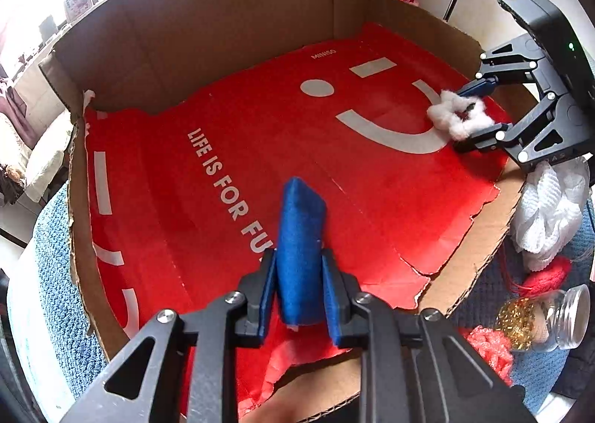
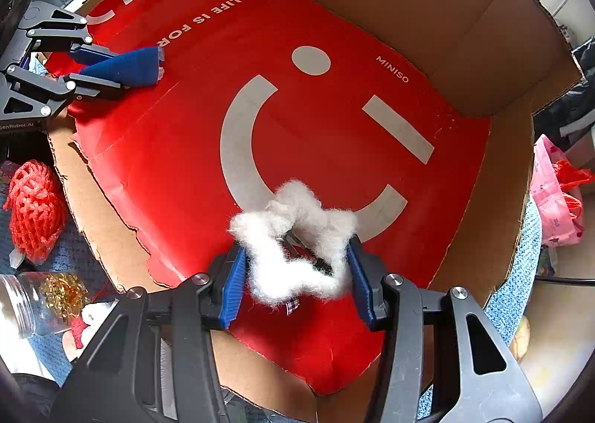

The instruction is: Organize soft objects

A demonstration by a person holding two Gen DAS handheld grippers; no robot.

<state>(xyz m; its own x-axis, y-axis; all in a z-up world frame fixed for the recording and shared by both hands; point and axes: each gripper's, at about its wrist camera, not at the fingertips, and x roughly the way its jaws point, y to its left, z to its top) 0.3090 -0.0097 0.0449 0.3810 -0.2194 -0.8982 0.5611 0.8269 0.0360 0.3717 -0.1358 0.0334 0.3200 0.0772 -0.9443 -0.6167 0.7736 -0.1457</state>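
A low cardboard box (image 1: 223, 32) lined with red printed paper (image 1: 260, 133) fills both views. My left gripper (image 1: 299, 255) is shut on a folded blue cloth (image 1: 301, 222), which sticks out past the blue pads just above the red paper at the box's near side. The right wrist view has that gripper (image 2: 115, 69) and the blue cloth (image 2: 137, 64) at upper left. My right gripper (image 2: 296, 248) is shut on a white fluffy star (image 2: 267, 237) with a small dark clip in its middle, low over the lining. From the left wrist, the right gripper (image 1: 460, 118) and star (image 1: 442, 114) are at the box's right edge.
Outside the box on a blue textured mat (image 1: 55, 255) lie a white mesh puff (image 1: 546, 214), a red tassel (image 1: 546, 274), a glass jar of gold bits (image 1: 546, 319) and a red net (image 2: 33, 207). A pink bag (image 2: 554, 199) sits beyond the box's other side.
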